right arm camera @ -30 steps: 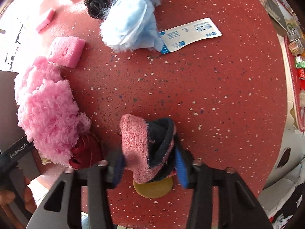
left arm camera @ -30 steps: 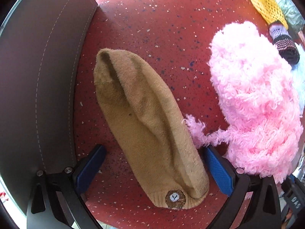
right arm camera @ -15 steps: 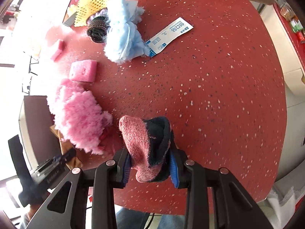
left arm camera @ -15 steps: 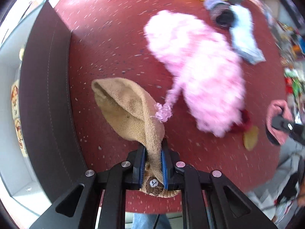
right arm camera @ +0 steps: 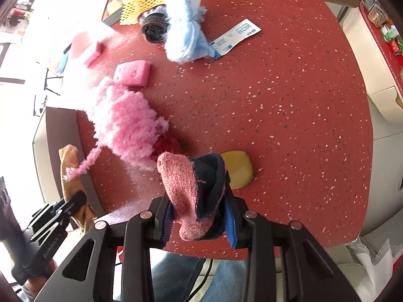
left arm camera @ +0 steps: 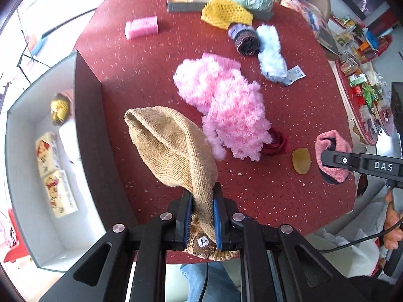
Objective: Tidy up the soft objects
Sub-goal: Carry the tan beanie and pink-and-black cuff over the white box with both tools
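My left gripper (left arm camera: 202, 216) is shut on a tan sock (left arm camera: 173, 148) and holds it lifted above the red table (left arm camera: 289, 130), beside the grey box (left arm camera: 88, 125). A pink fuzzy strand clings to the sock. My right gripper (right arm camera: 199, 220) is shut on a pink and navy sock (right arm camera: 194, 183), also lifted; it also shows in the left wrist view (left arm camera: 332, 156). A fluffy pink sock (left arm camera: 224, 105) lies in the middle of the table over a dark red item (left arm camera: 275, 144). The tan sock also shows in the right wrist view (right arm camera: 71, 176).
The grey box on the left holds a gold ball (left arm camera: 60, 108) and printed packs (left arm camera: 54, 176). Pink sponges (left arm camera: 141, 27) (right arm camera: 132, 73), a light blue fuzzy sock (left arm camera: 272, 52), a dark knit roll (left arm camera: 245, 40), a yellow mesh piece (left arm camera: 225, 12), a white sachet (right arm camera: 235, 36) and a yellow oval pad (left arm camera: 301, 160) lie on the table.
My left gripper closed on the tan sock and raised it off the table, pulling back. My right gripper rose higher with the pink and navy sock.
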{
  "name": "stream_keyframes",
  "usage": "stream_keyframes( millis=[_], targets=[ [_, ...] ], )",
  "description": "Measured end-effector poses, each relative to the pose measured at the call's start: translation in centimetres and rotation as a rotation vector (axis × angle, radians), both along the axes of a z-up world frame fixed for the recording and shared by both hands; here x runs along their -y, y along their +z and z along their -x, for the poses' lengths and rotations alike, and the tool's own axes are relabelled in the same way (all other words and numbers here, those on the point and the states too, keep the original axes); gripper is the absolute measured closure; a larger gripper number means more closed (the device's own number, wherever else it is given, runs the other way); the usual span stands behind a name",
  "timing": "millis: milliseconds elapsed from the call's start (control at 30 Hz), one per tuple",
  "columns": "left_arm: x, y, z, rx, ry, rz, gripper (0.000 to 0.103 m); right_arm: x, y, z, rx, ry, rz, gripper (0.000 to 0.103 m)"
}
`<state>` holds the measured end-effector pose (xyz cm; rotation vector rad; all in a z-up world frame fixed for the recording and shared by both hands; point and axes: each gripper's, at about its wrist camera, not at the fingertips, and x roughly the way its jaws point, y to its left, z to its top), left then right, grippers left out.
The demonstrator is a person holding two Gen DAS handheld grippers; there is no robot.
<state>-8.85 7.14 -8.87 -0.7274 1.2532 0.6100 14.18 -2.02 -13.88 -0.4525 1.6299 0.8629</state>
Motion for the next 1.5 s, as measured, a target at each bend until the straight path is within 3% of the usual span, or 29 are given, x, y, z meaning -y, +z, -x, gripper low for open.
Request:
stream_keyframes(
  millis=[467,900,1500],
  targets=[
    [-2.2,2.5,3.3,0.049,0.009,-0.100,0.088,-3.7,3.5,4.3,0.044,0.101,-0.044,0.067],
    [-4.2,3.4,9.2,0.064,0.173,-0.158,0.088,-8.9,6.3,11.1,0.142,0.336,-0.070,0.067],
    [-5.5,2.4,15.8,0.048,0.346,-0.181,0.088,-12.6,7.7,17.7,0.182,0.521,-0.085,0.066]
  ],
)
